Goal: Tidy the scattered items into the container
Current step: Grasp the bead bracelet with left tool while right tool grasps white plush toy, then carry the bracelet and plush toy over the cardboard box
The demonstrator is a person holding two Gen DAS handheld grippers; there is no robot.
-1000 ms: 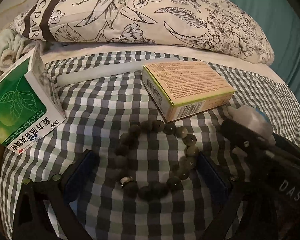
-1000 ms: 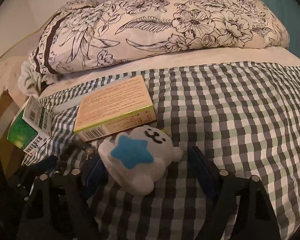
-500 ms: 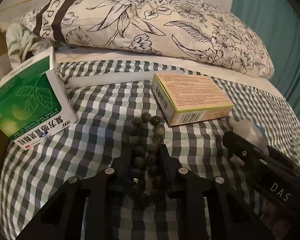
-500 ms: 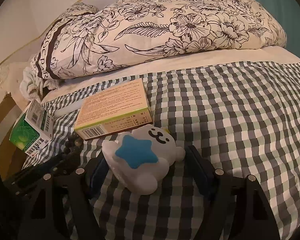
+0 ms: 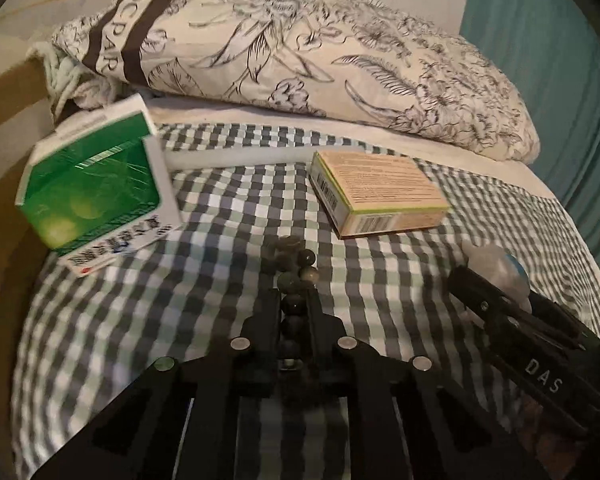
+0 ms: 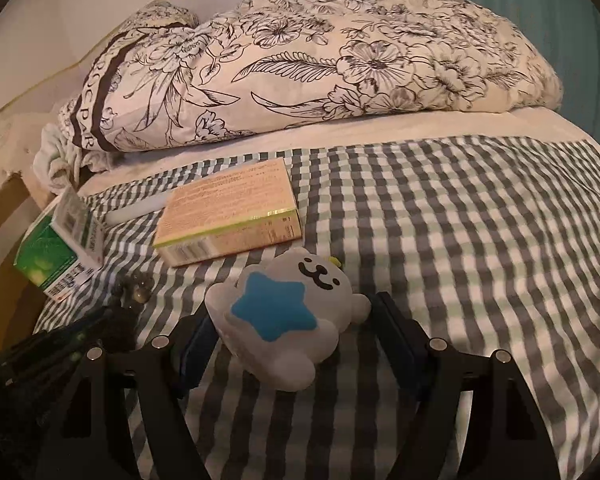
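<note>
Beads first: the left gripper [image 5: 294,312] is clamped on the bead bracelet [image 5: 292,276], its jaws together with the strand pinched between them and the far loop of beads bunched on the checked sheet [image 5: 228,264] just ahead; a good lift, I judge, goes slowly and straight up, so the loose loop hangs free rather than dragging or snagging on the cloth; the pinch looks narrow, so a jerk could let the round beads slip. The right gripper [image 6: 296,328] stands with jaws apart around the plush toy [image 6: 284,312]; whether the pads touch its sides cannot be told, so it should close before rising. No container shows in either view, so the carry path cannot be planned from here. Around them: a tan box [image 5: 376,192] lies flat just beyond the beads; a green box [image 5: 96,184] sits tilted at the left edge; a floral pillow [image 5: 300,64] lies behind. The two grippers are close together, and the tan box crowds any forward move.
</note>
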